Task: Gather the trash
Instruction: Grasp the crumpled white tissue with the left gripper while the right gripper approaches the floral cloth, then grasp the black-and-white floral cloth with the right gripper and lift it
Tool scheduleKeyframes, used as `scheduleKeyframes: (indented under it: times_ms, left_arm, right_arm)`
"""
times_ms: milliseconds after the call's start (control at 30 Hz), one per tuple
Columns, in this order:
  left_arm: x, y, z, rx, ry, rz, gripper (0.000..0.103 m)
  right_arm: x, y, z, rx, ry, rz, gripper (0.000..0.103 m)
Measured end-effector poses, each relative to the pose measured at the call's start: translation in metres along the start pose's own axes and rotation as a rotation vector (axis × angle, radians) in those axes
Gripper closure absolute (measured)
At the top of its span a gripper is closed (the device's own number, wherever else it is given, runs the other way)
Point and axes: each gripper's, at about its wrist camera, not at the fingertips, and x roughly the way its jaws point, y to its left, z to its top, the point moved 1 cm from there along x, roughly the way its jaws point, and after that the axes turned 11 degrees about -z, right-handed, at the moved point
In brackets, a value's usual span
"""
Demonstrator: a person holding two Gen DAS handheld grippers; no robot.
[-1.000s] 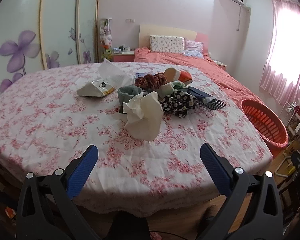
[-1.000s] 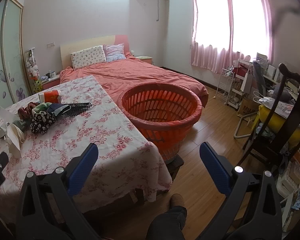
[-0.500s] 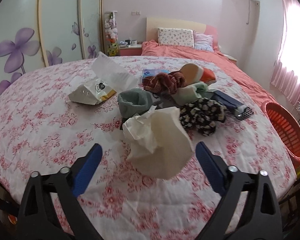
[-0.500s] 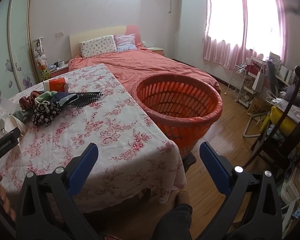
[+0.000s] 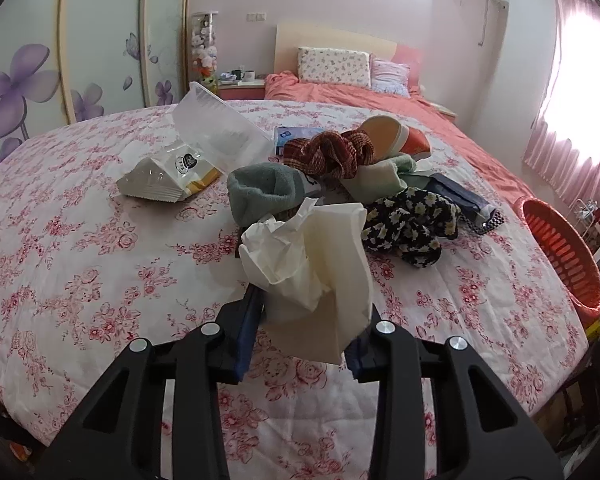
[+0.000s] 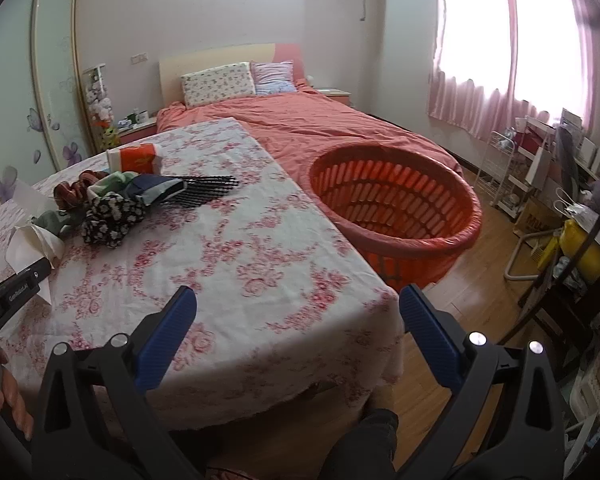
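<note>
The left tool point(image 5: 306, 312) had closed on the crumpled tissue point(image 5: 308, 264); the orange basket point(image 5: 560, 256) lay off its right, nearer the empty, wide-open right tool point(image 6: 296, 332).

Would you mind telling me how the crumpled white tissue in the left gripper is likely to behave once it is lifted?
The tissue looks thin and creased, so it will probably flop and droop. Probably very light. The left gripper pinches only its lower folds, so loose parts may flap.

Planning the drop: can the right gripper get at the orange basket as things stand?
Probably yes: the right gripper is open and empty, and the orange basket sits just past the table corner, its top uncovered.
</note>
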Motion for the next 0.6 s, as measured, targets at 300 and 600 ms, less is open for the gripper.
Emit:
scheduleKeyframes:
  times_ms: [300,600]
  left_arm:
    - [-0.029,0.013,-0.002,0.005,-0.048,-0.007,0.067]
    - [-0.058,0.031,0.007,-0.014,-0.116,0.006,0.067]
  right_arm:
    - [0.005,0.038,0.017,-0.034,0.006,0.131,0.004]
    - [0.014,0.102,0.040,-0.073,0.029,0.306,0.011]
